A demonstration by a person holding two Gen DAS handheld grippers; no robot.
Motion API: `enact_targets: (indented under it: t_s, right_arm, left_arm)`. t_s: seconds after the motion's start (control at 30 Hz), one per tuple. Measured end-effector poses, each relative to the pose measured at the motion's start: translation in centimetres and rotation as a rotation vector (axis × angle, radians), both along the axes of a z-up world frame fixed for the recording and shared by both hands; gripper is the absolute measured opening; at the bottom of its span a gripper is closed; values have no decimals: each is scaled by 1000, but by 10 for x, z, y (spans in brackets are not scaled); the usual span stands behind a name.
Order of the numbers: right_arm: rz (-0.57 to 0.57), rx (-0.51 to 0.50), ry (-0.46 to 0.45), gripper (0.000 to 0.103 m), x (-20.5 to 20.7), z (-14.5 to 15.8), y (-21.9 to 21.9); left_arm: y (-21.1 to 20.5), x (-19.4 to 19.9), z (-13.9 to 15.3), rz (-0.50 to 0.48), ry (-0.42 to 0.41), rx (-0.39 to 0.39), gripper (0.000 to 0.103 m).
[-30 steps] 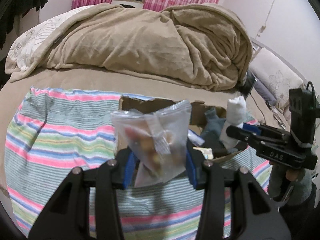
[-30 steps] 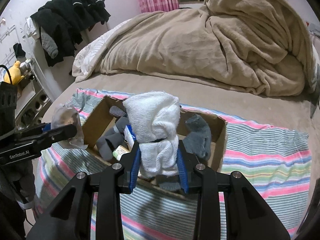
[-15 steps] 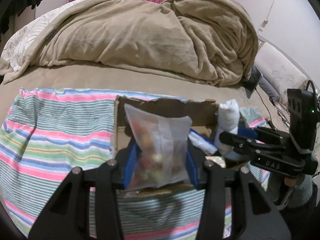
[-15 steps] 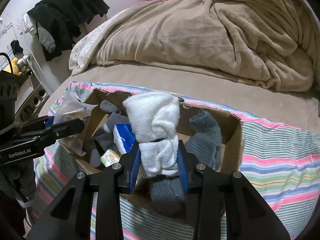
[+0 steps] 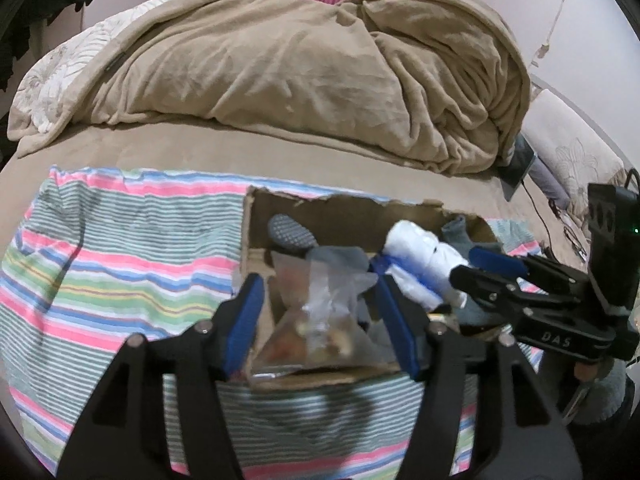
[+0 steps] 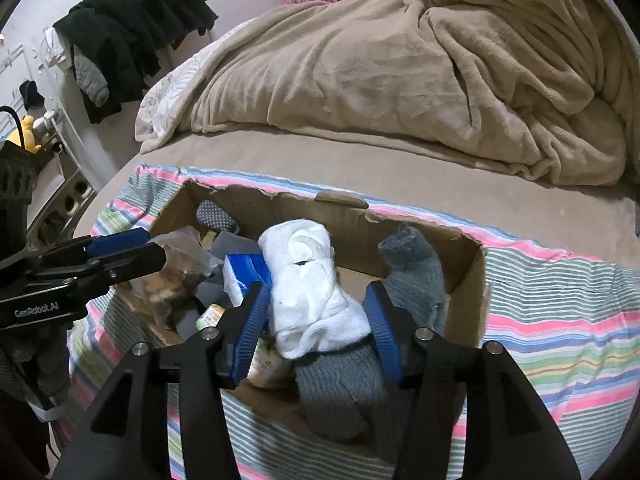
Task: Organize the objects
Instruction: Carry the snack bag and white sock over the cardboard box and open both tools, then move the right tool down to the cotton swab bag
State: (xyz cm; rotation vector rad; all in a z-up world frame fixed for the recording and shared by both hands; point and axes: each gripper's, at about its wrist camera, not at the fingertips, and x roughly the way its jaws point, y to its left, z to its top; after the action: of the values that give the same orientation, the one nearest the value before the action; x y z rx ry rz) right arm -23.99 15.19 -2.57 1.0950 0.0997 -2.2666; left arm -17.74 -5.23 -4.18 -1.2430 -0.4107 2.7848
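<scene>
An open cardboard box [image 5: 336, 216] [image 6: 344, 208] sits on a striped cloth on the bed. My left gripper [image 5: 320, 312] [image 6: 132, 252] is open over the box's near left corner; a clear plastic bag of snacks [image 5: 320, 320] [image 6: 176, 272] lies loose between its fingers, dropping into the box. My right gripper [image 6: 316, 312] [image 5: 476, 268] is open over the box; a rolled white sock [image 6: 312, 280] [image 5: 420, 256] tilts loose between its fingers. Grey socks [image 6: 412, 272], a dotted grey sock [image 5: 290, 234] and a blue packet [image 6: 244, 268] lie inside.
The striped cloth [image 5: 120, 248] [image 6: 560, 304] covers the near part of the bed. A bunched tan blanket [image 5: 300, 80] lies behind the box. Dark clothes [image 6: 132, 28] hang at the left wall. A tablet and cable [image 5: 520, 164] lie at the right.
Both grippers moved forward over the box and opened. The snack bag and the white sock, held tight before, now sit loose and lower between the fingers.
</scene>
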Motion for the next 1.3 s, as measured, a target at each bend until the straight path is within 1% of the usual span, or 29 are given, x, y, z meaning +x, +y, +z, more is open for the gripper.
enact_targets:
  t_s: [0.07,0.33,0.53,0.57,0.63,0.7,0.87,1.07,1.1,1.17,1.2,1.3]
  right_arm:
    - [-4,-5,7,57,5,5,2]
    - [-12,-9,19,58,36,18,12]
    - [-13,-4,11,58,62,20,16]
    - [-10,-1,8,58,68,19,16]
    - [-7,5,4,58,77,18,15]
    - [-1,9,-4,58,87,15,15]
    - [5,23,-22,58,106,6,15]
    - [0,38,-60,59,129,-11,20]
    - [-2,41,-67,59,132,-14,21]
    - [-3,46,-77,73,138,-19,22]
    - [-1,49,-82,75,142,-21,22]
    - [5,55,-95,75,152,-28,22]
  left_arm:
    - [-2,5,3,9,9,8,66]
    - [-4,33,14,21,26,9,66]
    - [-3,60,18,28,30,10,67]
    - [-3,65,17,28,29,14,68]
    - [-2,74,17,31,27,20,74]
    - [-1,82,16,34,26,25,76]
    - [2,102,11,35,17,7,76]
    - [2,122,3,42,-2,14,76]
    - [2,124,2,42,-6,15,76]
    - [3,131,-2,40,-17,17,76]
    - [4,133,-4,38,-22,19,76]
    - [5,141,-11,40,-41,29,76]
